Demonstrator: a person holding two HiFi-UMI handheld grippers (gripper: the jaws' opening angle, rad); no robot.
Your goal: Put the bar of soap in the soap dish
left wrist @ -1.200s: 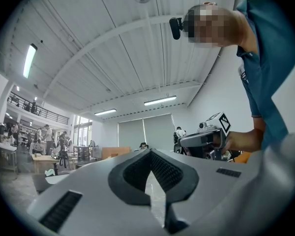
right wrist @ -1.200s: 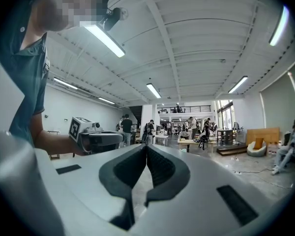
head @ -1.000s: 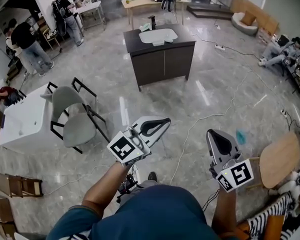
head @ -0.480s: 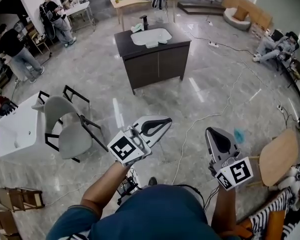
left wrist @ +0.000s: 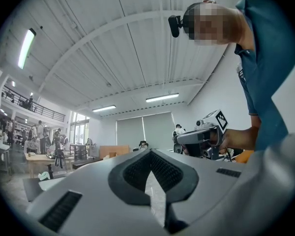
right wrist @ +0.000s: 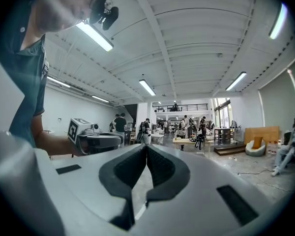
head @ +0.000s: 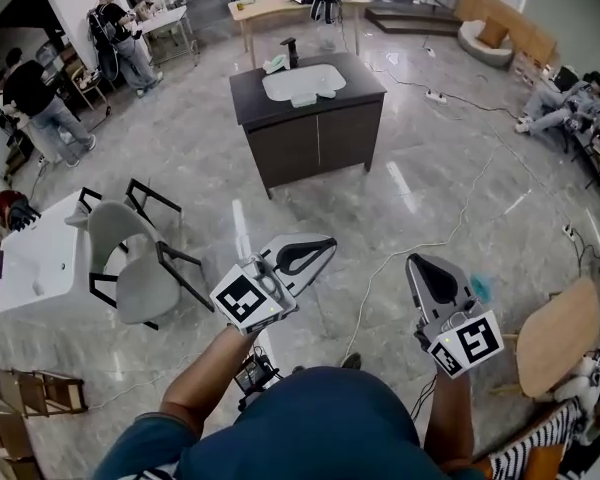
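Head view, left to right: a white basin unit [head: 35,263] and a grey chair [head: 140,268] are seen at the left edge, and nothing of the task is found there. Next, the left gripper [head: 325,245] is held level ahead of the body, its jaws pressed together and nothing caught between them. Farther off, across open floor, the dark vanity cabinet [head: 315,138] is sighted, with a white sink [head: 303,81] set in its top. A pale green item [head: 274,64] is made out beside the faucet [head: 291,48], and another pale item [head: 306,99] at the sink's front edge. The bar of soap and the soap dish are presumably among these, but at this range neither can be told for certain. To the right, the right gripper [head: 418,262] is likewise closed tight and empty, with a round wooden table [head: 555,333] beyond it. The approach is judged to be the step in hand, with nothing grasped yet. For the next move, the gap to the vanity must be closed, the soap identified, and one pair of jaws opened before any pickup is attempted.
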